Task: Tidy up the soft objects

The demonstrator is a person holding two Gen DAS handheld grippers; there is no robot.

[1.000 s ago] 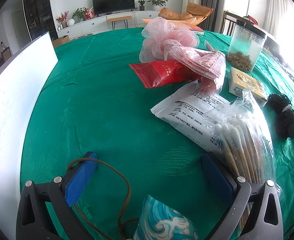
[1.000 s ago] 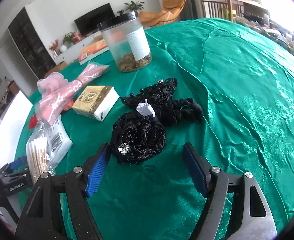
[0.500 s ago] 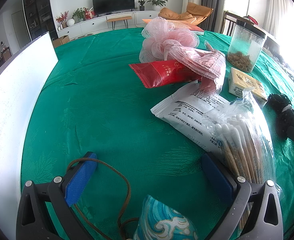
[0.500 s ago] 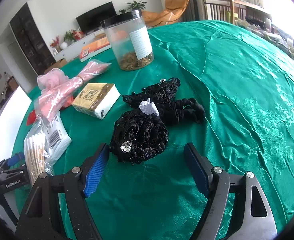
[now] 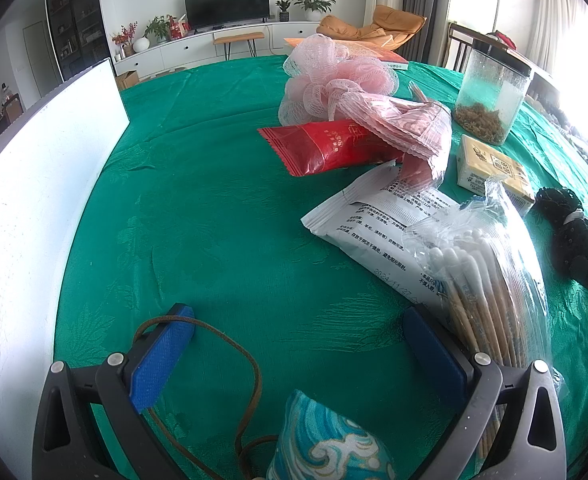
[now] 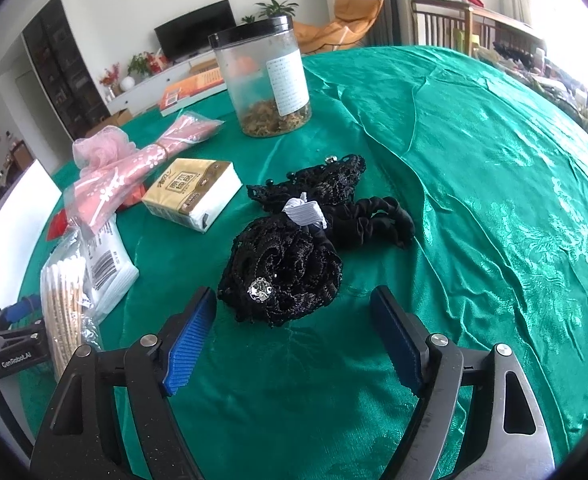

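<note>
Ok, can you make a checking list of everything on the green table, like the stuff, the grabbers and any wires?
Surface: green tablecloth, wrinkled.
Job's things: black lace hair accessory with a black scrunchie behind it; pink bath pouf; blue patterned pouch.
Clutter: jar, tissue pack, cotton swabs, red packet, white packet, pink bag.
Grippers: right gripper open, jaws just widened, lace accessory just ahead, untouched; left gripper open, empty.
Cables: brown cord looping by the left gripper.
Surroundings: white board, TV, orange chair.
</note>
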